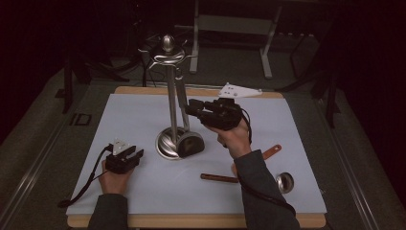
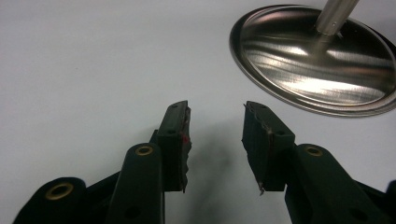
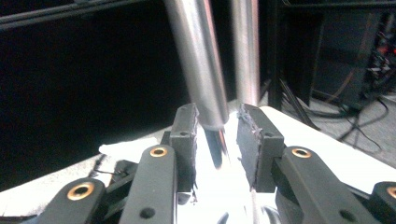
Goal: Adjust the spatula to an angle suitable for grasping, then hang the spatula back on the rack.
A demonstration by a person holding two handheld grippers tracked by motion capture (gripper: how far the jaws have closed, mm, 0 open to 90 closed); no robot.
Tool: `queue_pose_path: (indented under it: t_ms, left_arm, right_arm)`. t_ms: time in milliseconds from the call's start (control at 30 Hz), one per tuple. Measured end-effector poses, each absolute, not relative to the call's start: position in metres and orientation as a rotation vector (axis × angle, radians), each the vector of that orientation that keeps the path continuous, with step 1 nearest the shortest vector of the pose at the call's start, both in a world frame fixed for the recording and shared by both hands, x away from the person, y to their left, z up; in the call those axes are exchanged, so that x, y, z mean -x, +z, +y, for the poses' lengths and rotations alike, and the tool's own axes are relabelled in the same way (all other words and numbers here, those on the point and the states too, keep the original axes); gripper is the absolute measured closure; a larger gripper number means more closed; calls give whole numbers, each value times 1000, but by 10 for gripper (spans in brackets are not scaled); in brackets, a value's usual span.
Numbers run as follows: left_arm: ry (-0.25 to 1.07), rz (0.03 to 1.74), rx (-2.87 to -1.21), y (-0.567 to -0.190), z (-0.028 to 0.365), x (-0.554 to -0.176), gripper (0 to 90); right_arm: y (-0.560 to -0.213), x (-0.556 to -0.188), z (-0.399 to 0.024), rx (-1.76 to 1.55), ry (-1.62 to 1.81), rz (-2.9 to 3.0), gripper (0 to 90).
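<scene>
A steel utensil stand (image 1: 171, 91) with hooks at its top rises from a round base (image 1: 165, 143) on the white mat. From one hook hangs a utensil with a steel handle (image 1: 183, 112) and a dark head (image 1: 191, 144) beside the base. My right gripper (image 1: 189, 108) is raised at that handle. In the right gripper view the handle (image 3: 205, 70) runs between the jaws of the right gripper (image 3: 217, 112), against the left pad (image 3: 186, 135), with a gap to the other. My left gripper (image 1: 135, 152) rests on the mat, open and empty (image 2: 215, 109), near the base (image 2: 317, 65).
A ladle with a steel bowl (image 1: 285, 182) and a wooden handle (image 1: 218, 178) lies at the front right of the mat (image 1: 134, 115). Another wooden handle (image 1: 270, 152) lies beyond my right forearm. Dark frames and cables stand behind the table.
</scene>
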State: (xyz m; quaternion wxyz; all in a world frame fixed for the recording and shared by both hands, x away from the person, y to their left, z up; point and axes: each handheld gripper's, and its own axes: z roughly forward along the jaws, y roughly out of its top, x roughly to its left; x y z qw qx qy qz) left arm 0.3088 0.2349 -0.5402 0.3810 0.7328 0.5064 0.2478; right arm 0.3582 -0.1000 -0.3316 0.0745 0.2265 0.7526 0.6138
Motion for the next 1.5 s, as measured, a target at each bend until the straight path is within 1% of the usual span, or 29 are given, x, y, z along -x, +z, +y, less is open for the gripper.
queue_pose_path:
  t_ms: [367, 800, 1067, 1133, 1267, 1367, 1500]
  left_arm:
    - [631, 1295, -1871, -540, 235, -309, 611]
    - [632, 1292, -1874, -540, 235, -309, 623]
    - [641, 1270, -1858, -539, 235, -306, 671]
    - [623, 1262, -1839, -536, 235, -305, 679]
    - [644, 1228, -1722, -519, 240, -295, 705]
    - [671, 1222, -1704, -512, 241, -291, 720]
    - [691, 1152, -1666, -494, 236, -283, 736]
  right_arm:
    - [-336, -363, -111, -748, 1704, 2272, 713]
    - [-347, -370, -118, -819, 1436, 2298, 708]
    - [-357, -378, -125, -859, 1327, 2330, 694]
    - [-360, -379, -127, -870, 1310, 2340, 691]
    - [-366, -382, -130, -889, 1271, 2352, 687]
    - [-368, -383, -132, -897, 1259, 2358, 685]
    - [-373, -386, -135, -907, 1205, 2376, 680]
